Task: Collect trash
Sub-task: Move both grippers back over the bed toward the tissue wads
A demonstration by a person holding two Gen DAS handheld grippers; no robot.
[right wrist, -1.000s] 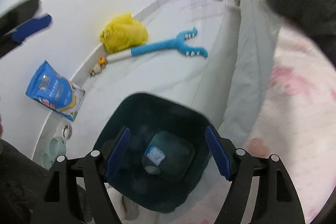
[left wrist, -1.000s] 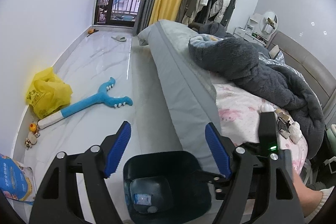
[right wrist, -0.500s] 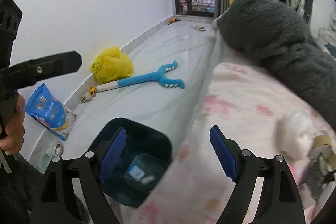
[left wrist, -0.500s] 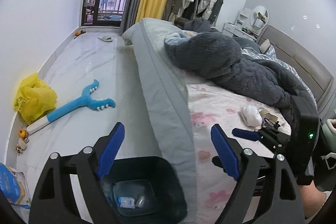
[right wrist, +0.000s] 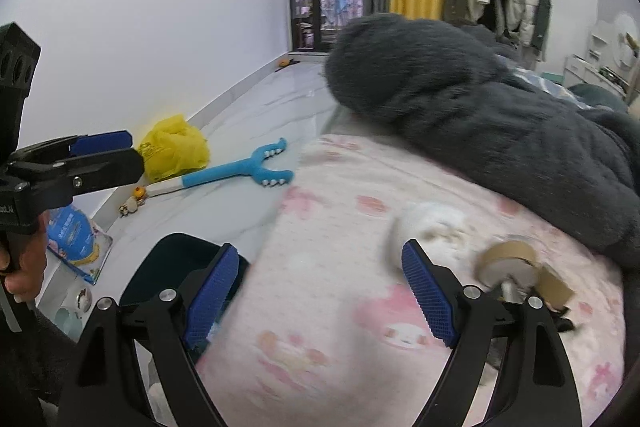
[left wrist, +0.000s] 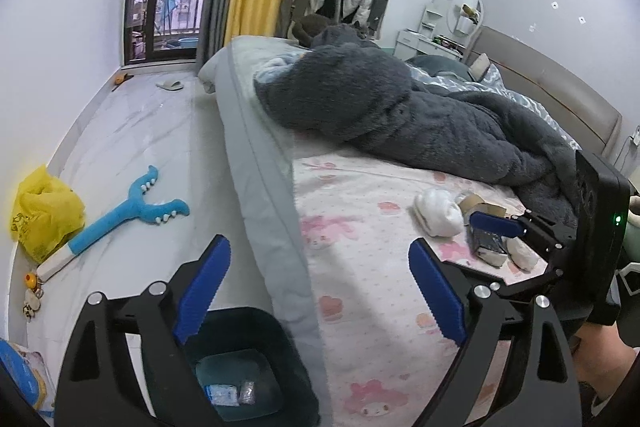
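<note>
Both hand-held grippers empty: left hand-held gripper point(left wrist: 320, 295) jaws opening, right hand-held gripper point(right wrist: 326, 291) spread wide. I see two scraps in the bin point(left wrist: 298, 367); tissue wad point(left wrist: 436, 213) and tape roll point(right wrist: 506, 263) left on the bed at 2 o'clock.

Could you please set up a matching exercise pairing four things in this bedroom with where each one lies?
Things:
1. dark plastic trash bin
2. crumpled white tissue wad
3. yellow plastic bag
4. fluffy dark grey blanket

Places:
a. on the pink printed sheet
b. against the white wall
c. on the floor at the bed's edge
d. heaped across the bed

Pairs: 1-c, 2-a, 3-b, 4-d
</note>
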